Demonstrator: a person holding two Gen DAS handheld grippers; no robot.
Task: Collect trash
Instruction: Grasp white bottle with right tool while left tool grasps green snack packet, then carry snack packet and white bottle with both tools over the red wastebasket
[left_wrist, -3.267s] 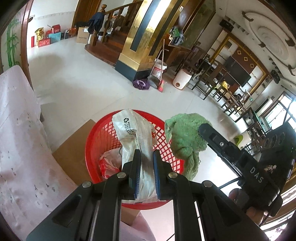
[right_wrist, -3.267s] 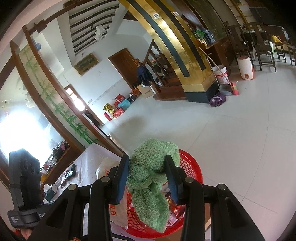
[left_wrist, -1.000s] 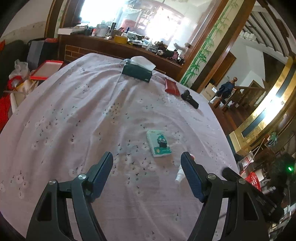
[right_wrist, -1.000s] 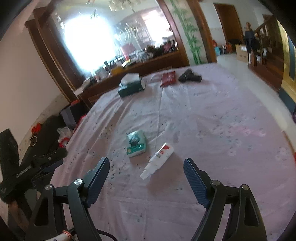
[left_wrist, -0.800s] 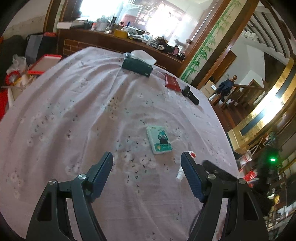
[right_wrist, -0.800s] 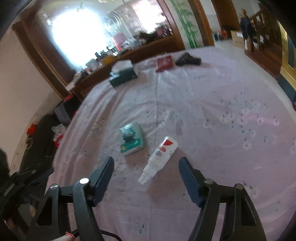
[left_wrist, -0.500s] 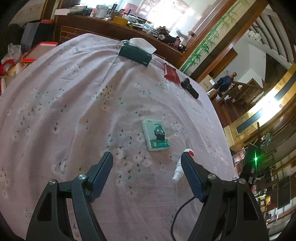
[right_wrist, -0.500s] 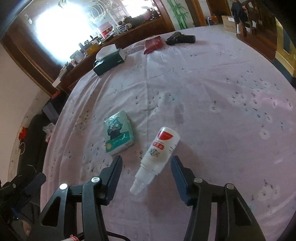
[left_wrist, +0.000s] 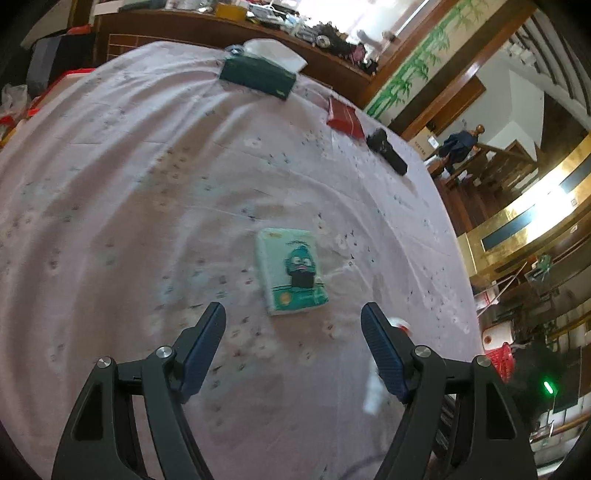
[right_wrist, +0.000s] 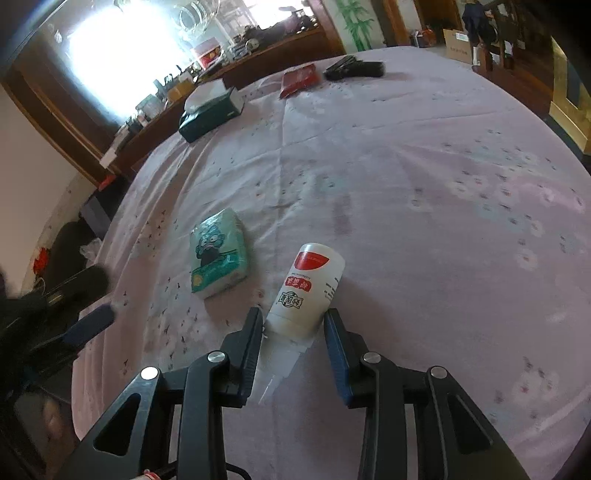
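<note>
A green tissue pack (left_wrist: 293, 271) lies on the pink flowered tablecloth (left_wrist: 129, 192); it also shows in the right wrist view (right_wrist: 218, 256). A white spray bottle with a red label (right_wrist: 304, 288) lies to its right, cap toward me. My right gripper (right_wrist: 293, 326) is open, its fingers around the bottle's neck end with small gaps on both sides. My left gripper (left_wrist: 293, 319) is wide open just short of the tissue pack. The bottle's blurred tip (left_wrist: 375, 391) shows behind my left gripper's right finger.
At the far side of the table are a dark green tissue box (left_wrist: 258, 75), a red packet (left_wrist: 345, 118) and a black object (left_wrist: 386, 149). A red basket (left_wrist: 500, 360) stands on the floor beyond the table's right edge. A cluttered sideboard (right_wrist: 221, 59) runs behind the table.
Both grippers dropped their loads at the red basket and swung to the table. The right gripper has moved in and narrowed around the bottle. The left has closed in on the tissue pack.
</note>
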